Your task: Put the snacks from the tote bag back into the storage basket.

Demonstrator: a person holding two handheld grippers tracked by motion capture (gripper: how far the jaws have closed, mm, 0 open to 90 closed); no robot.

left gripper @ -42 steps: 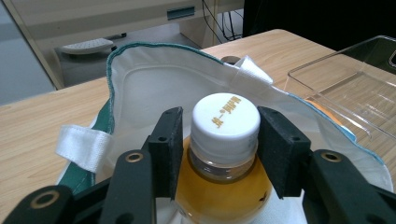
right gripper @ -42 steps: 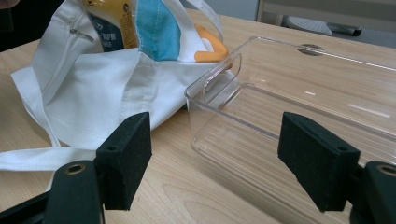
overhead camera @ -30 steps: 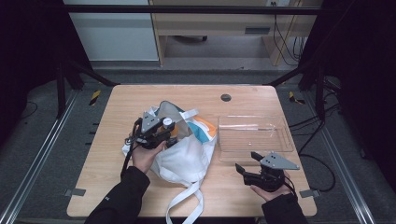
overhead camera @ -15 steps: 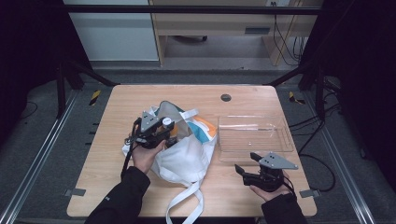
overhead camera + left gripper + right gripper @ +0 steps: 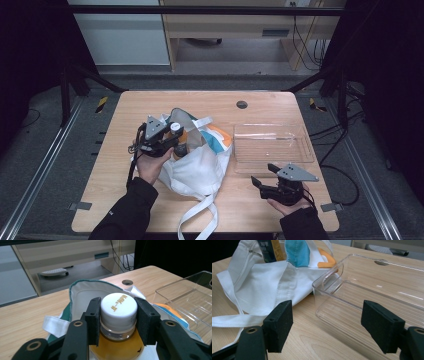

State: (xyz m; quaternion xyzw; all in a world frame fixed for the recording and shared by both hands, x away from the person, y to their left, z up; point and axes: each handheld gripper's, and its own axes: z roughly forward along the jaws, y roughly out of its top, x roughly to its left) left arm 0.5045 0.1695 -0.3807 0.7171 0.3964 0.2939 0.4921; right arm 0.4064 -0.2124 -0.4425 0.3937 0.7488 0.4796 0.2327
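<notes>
1. At the mouth of the white tote bag [image 5: 197,167], left of the table's middle, the left gripper [image 5: 118,315] is clamping a bottle [image 5: 117,345] of orange drink by its white cap [image 5: 118,306]; both black pads are pressing on the cap's sides, jaws about half closed.
2. The bottle is standing upright, its body partly inside the bag's teal-edged opening [image 5: 75,287].
3. The bag is lying on the wooden table [image 5: 125,107], its strap [image 5: 197,220] trailing toward the near edge.
4. The right gripper [image 5: 327,327] is resting near the front right edge, jaws standing wide apart and gripping nothing.
5. A clear plastic tray [image 5: 272,145] is sitting just right of the bag, directly ahead of the right gripper.
</notes>
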